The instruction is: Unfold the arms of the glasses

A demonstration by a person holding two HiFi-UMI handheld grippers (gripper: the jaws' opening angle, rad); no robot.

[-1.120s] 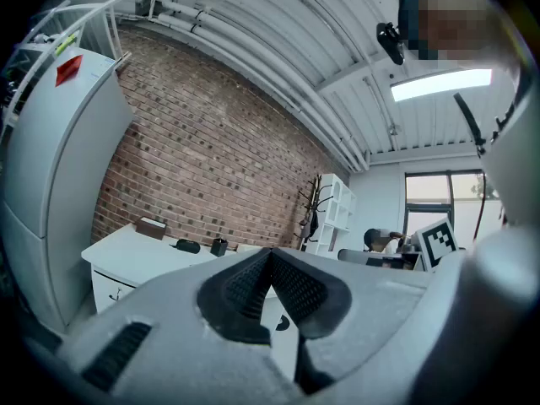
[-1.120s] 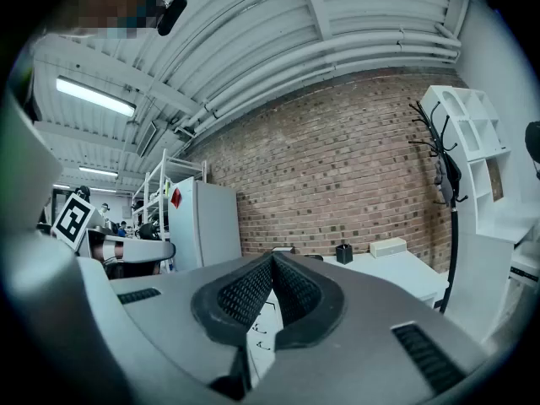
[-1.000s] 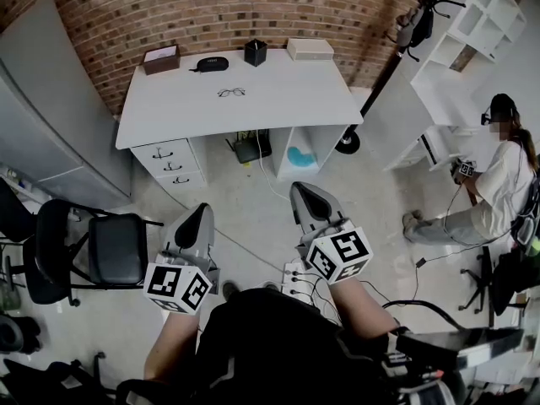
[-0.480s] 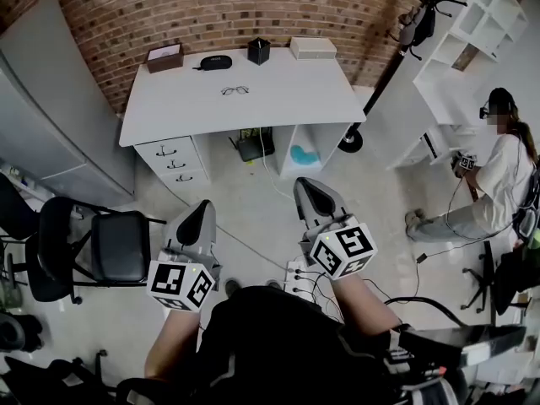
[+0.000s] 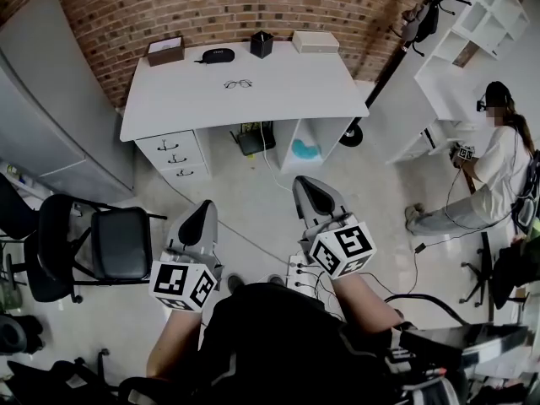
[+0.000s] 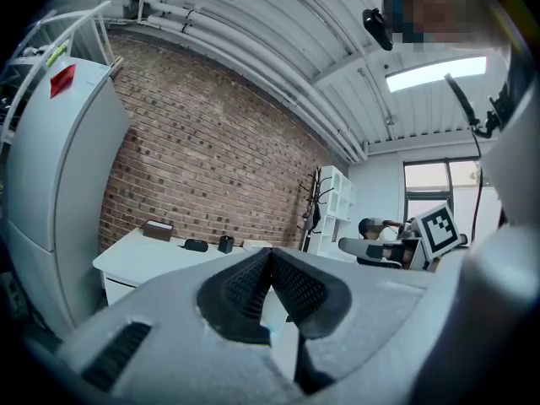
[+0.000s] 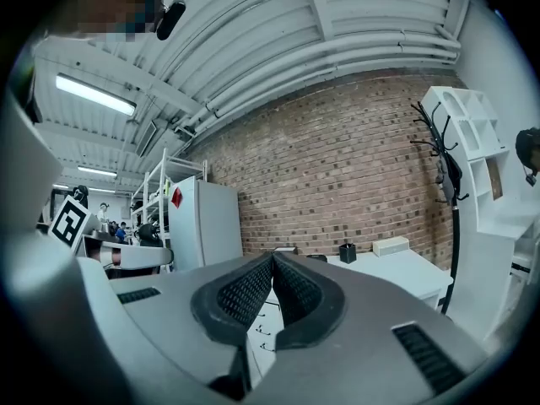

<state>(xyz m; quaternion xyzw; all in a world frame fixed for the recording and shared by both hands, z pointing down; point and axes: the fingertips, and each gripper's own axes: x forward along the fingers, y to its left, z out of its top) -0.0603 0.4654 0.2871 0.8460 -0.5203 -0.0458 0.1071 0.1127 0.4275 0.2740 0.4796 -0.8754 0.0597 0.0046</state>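
A pair of thin-framed glasses [image 5: 238, 83] lies on the white desk [image 5: 278, 99] against the brick wall, far ahead of both grippers. My left gripper [image 5: 202, 215] is held over the floor well short of the desk, its jaws shut with nothing between them. My right gripper [image 5: 305, 191] is level beside it, also shut and empty. In the left gripper view the gripper [image 6: 269, 254] points toward the desk [image 6: 135, 256]; the glasses are too small to make out there. In the right gripper view the shut tips [image 7: 273, 260] cover part of the desk [image 7: 405, 270].
On the desk's back edge stand a brown box [image 5: 164, 50], a black glasses case [image 5: 218, 55], a black cup [image 5: 261, 44] and a white box [image 5: 315, 41]. Black chairs [image 5: 101, 247] are at the left. A power strip [image 5: 299, 272] lies on the floor. A person [image 5: 498, 167] stands at right.
The desk has shifted slightly up and right in the head view. Both grippers stay shut and hold about the same place.
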